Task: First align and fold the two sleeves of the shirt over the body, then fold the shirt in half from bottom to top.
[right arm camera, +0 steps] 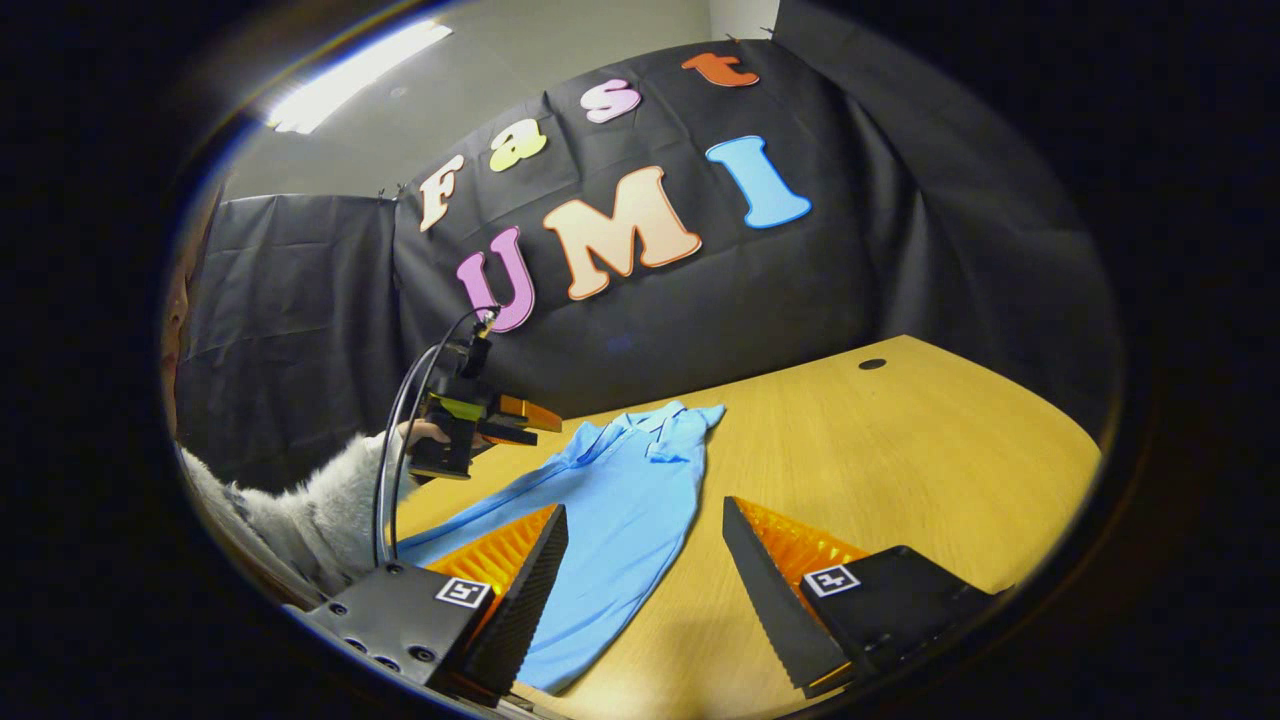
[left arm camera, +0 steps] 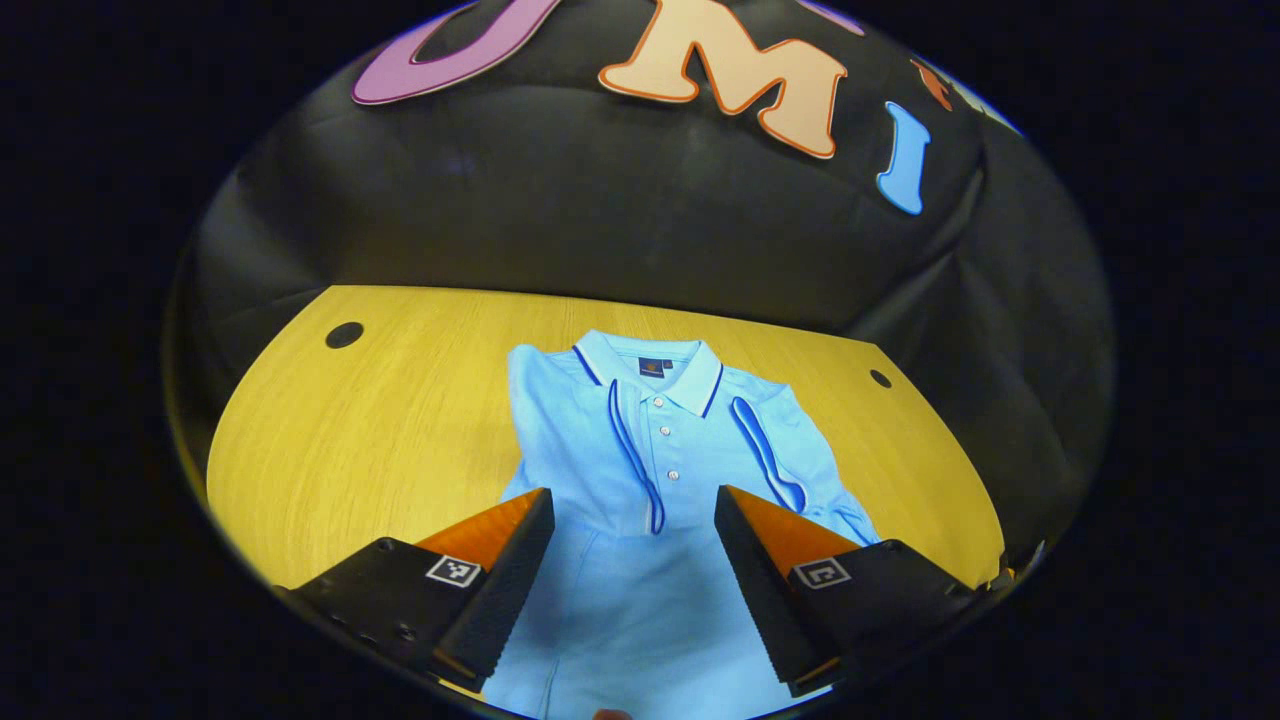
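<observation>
Left gripper (left arm camera: 634, 520): fingers spread apart, nothing between them; held above the lower body of the shirt, aimed toward its collar
Right gripper (right arm camera: 645, 540): fingers spread apart, gripping nothing; held over the table beside the shirt's hem end; one finger overlaps the fabric edge in the right gripper view, contact cannot be told
Light blue polo shirt with dark blue trim (left arm camera: 640, 470): lies flat on the table, front up, collar toward the booth wall; both short sleeves already folded inward over the chest, their dark-trimmed cuffs lying either side of the button placket; bottom half not yet folded up
Yellow wood-grain table (left arm camera: 380, 450): carries the shirt; a round dark hole near each far corner
Far gripper (right arm camera: 520, 415): seen in the right gripper view above the collar end of the shirt; held by a hand (right arm camera: 425, 432) in a fluffy white sleeve (right arm camera: 310, 515); cables run from it
</observation>
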